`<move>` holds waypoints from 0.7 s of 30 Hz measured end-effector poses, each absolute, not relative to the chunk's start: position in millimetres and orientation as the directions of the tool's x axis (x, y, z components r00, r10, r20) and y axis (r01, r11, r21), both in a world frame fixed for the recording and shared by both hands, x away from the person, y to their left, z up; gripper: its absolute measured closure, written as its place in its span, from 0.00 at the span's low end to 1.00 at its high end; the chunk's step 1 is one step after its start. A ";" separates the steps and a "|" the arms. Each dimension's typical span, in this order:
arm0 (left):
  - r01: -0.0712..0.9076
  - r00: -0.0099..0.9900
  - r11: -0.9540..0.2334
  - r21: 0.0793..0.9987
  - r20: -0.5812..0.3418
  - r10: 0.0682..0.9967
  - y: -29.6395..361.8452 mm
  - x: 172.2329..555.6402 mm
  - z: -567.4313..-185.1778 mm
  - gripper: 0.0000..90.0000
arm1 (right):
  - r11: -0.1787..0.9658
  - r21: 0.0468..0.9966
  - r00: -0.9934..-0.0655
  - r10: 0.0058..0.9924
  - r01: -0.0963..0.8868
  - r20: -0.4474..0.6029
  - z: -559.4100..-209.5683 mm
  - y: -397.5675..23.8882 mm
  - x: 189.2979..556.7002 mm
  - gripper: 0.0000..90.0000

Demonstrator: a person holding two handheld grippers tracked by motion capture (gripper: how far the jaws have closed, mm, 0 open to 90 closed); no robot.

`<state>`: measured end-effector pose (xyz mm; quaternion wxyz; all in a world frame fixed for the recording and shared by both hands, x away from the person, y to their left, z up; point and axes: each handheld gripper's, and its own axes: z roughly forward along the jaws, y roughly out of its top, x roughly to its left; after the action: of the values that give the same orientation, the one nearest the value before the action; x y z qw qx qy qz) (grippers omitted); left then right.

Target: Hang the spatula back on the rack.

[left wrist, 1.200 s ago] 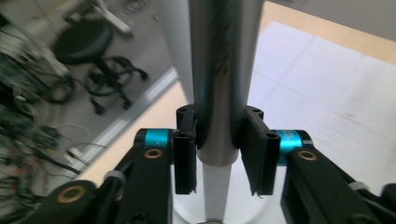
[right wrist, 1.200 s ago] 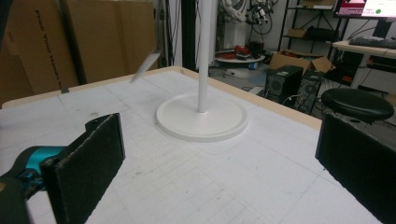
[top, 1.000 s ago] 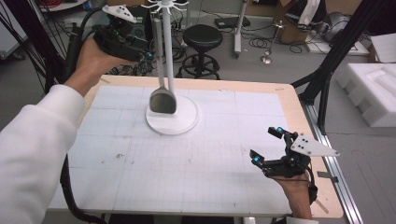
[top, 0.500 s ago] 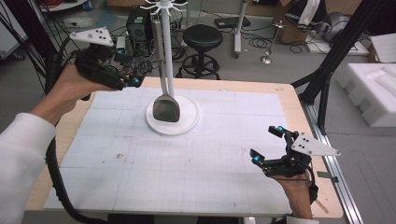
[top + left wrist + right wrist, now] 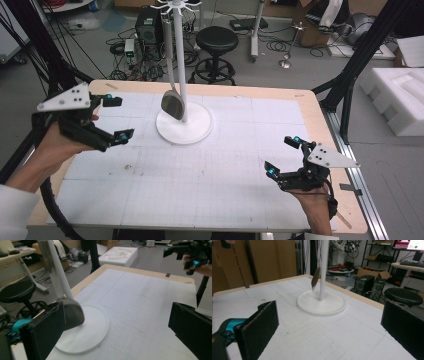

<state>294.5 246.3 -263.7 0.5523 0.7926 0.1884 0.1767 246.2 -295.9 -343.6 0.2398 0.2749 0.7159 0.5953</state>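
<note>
White stand (image 5: 183,75) top cut off at frame edge; hanging spatula (image 5: 173,104) blurred in left gripper view. Left gripper (image 5: 116,118) just opened wide, empty. Right gripper (image 5: 282,156) wide open, empty.

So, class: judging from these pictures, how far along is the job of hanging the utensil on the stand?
Done: the grey metal spatula hangs from the white round-based stand. In hand: nothing. The left hand-held gripper is off to the stand's left; its jaws have just been opening and are empty. The right hand-held gripper is open over the white table. Left: seemingly nothing.
</note>
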 end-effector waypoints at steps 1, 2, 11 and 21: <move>0.112 0.865 -0.306 0.946 0.059 0.499 250.5 292.2 -271.0 0.02 | 0.138 0.985 -0.731 0.682 0.103 -0.019 -343.7 -297.3 246.3 0.00; 0.118 0.858 -0.290 0.950 0.050 0.511 254.4 289.8 -278.4 0.02 | 0.135 0.985 -0.730 0.683 0.110 -0.012 -343.8 -298.2 245.6 0.00; 0.126 0.850 -0.223 0.967 0.010 0.526 272.9 275.4 -336.8 0.02 | 0.142 0.984 -0.720 0.693 0.104 -0.024 -345.8 -300.1 244.4 0.00; 0.139 0.836 -0.150 0.979 -0.035 0.548 278.7 271.9 -372.1 0.02 | 0.140 0.982 -0.703 0.711 0.129 -0.009 -355.8 -306.5 244.4 0.00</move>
<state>271.9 278.7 -372.1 0.6093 0.7393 0.2323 0.1679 244.4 -306.5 -355.8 0.2485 0.2944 0.7130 0.5859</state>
